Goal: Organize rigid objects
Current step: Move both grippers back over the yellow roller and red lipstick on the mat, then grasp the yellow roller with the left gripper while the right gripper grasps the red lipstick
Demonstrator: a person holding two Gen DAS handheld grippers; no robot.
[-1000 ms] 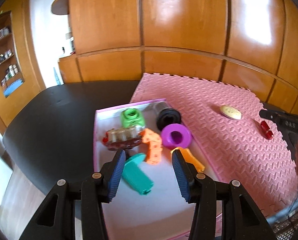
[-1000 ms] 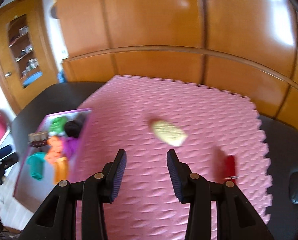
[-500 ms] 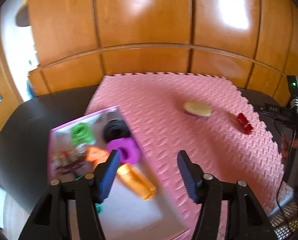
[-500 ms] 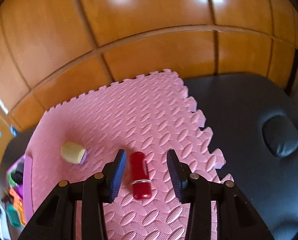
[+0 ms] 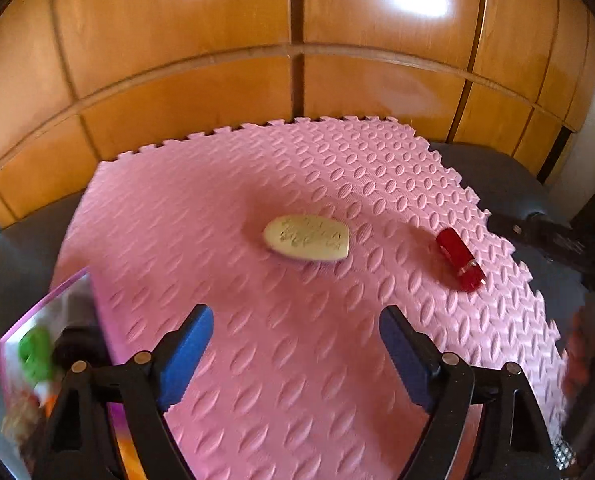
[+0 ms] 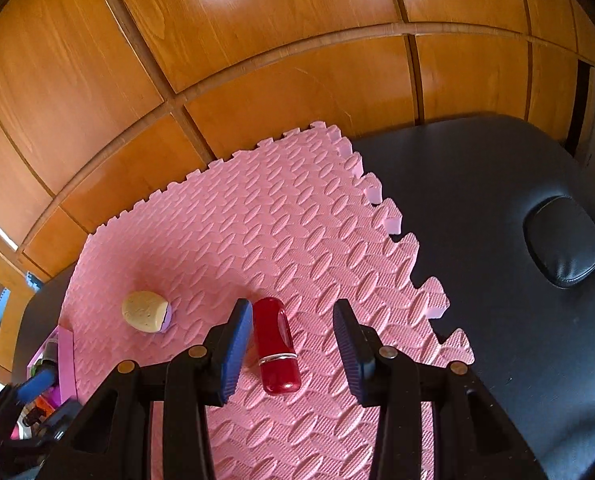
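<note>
Left wrist view blurs the tray (image 5: 37, 308), cut off at the edge.

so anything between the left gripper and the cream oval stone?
Nothing: only bare pink foam mat separates the open left gripper from the cream oval stone, per the left wrist view.

Red lipstick tube (image 6: 277, 346) lying flat on the pink foam mat (image 6: 297, 232); cream oval piece (image 6: 145, 312) resting well to its left.
</note>
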